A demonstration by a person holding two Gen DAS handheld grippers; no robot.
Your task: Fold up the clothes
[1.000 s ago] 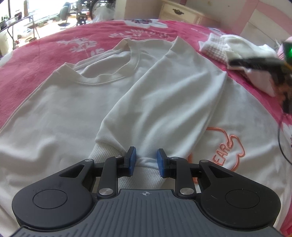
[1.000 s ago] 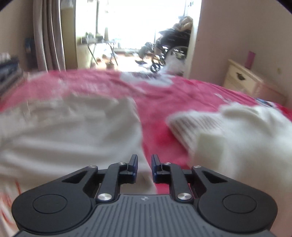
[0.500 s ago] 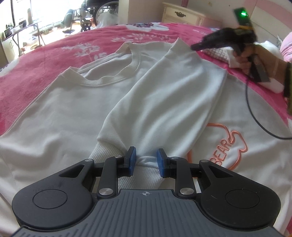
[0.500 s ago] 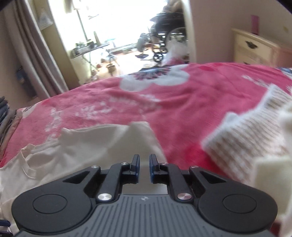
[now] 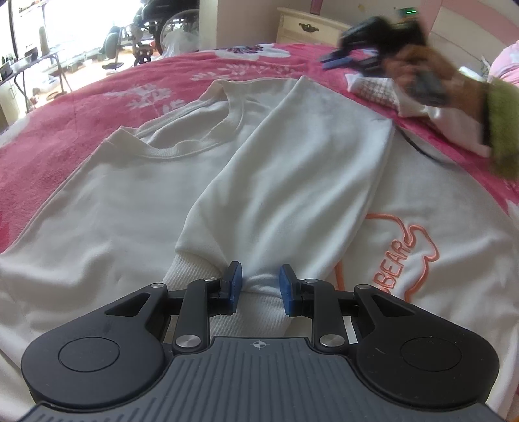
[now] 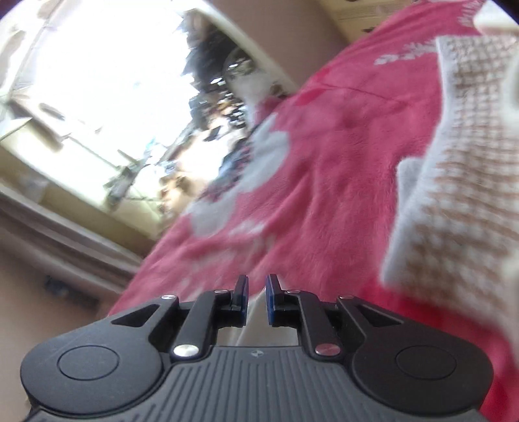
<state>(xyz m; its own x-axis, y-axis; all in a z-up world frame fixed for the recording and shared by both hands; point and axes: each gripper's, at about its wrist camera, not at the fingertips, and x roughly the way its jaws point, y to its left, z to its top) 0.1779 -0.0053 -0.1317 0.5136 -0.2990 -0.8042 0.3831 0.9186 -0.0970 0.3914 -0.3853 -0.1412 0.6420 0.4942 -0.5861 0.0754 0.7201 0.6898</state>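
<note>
A cream sweatshirt lies flat on the bed, front side up, with its neck opening toward the far end of the bed. One sleeve is folded across the chest, and its ribbed cuff lies near the lower hem, beside an orange outline print with the word "BEAR".

The left tool stands over this cuff with a narrow gap between its blue pads. The cuff fabric bunches up between them, but I cannot tell if the pads really press on it.

The right tool is in the air above the far right corner of the sweatshirt, held by a hand with a green sleeve, and a black cable hangs from it. In its own view the right tool is strongly rolled to one side, its pads stand close together with only a thin gap, and nothing is gripped between them.

There is no container in view. A second white garment with a small check pattern lies in a heap on the bed, to the right of the sweatshirt.

The bed carries a pink blanket with white flowers. Behind it stand a cream bedside cabinet, a wheelchair and a bright window.
</note>
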